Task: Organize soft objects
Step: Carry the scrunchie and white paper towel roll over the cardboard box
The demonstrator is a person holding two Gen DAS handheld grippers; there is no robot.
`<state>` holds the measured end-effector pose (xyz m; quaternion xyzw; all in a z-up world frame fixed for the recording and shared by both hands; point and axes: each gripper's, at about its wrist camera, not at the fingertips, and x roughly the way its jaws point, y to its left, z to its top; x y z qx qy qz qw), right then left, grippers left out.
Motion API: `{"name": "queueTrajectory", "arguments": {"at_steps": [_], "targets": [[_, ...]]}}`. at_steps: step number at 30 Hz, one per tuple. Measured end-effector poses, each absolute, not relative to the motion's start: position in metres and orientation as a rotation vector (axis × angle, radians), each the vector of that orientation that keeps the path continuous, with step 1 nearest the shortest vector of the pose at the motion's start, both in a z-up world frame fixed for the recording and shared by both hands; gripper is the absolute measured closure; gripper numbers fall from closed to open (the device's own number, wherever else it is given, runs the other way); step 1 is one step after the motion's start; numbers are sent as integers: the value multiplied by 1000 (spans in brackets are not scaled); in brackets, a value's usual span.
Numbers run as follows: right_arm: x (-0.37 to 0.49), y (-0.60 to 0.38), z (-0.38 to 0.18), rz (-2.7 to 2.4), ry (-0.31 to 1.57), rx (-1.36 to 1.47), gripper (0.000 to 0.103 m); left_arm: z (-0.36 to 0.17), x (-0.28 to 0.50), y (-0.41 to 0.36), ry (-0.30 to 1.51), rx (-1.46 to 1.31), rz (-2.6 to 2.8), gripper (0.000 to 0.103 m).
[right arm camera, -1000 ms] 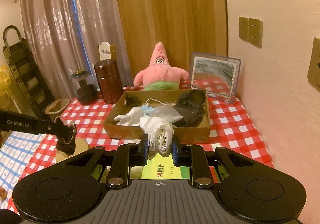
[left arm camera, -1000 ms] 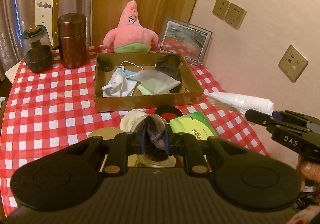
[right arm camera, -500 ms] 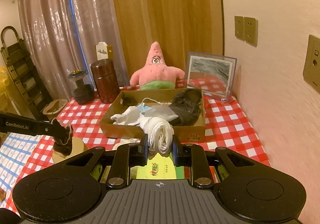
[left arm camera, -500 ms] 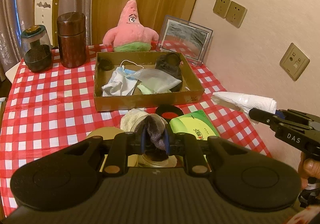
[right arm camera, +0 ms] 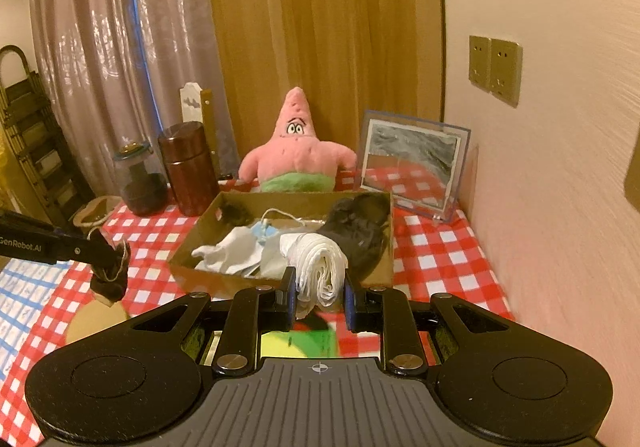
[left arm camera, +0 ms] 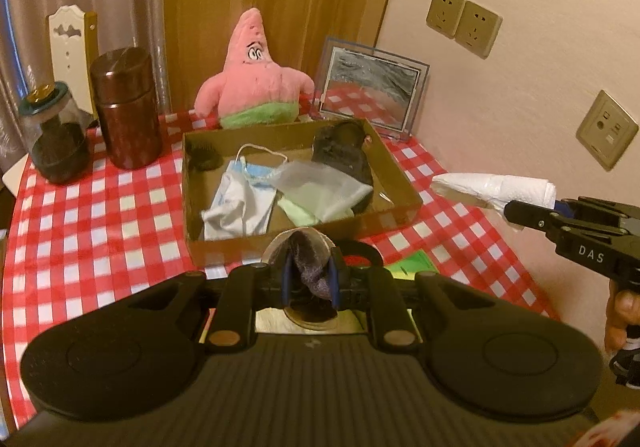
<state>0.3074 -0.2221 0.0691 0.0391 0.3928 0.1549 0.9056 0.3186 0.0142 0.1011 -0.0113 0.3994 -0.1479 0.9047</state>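
Both claws have advanced toward the shallow brown cardboard box ahead; left claw clamps a dark grey sock, right claw a rolled white tissue; dropping in looks next.

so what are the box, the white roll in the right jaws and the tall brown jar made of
Box: looks like brown cardboard, matte, with thin flat walls.
White roll: probably thin plastic bag or film; slightly glossy, with fine folds.
Tall brown jar: glossy dark brown with highlights, maybe lacquered wood or metal; can't tell.
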Motion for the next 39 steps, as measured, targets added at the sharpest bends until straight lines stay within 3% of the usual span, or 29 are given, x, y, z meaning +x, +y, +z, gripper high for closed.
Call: {"name": "queueTrajectory", "arguments": {"at_steps": [18,39], "targets": [[409,-208,25,345,849,47,80,74,429,16,842,28,-286,87],[463,-195,-13,347,888,78,80,41,478,0,886,75,-278,87]]}}
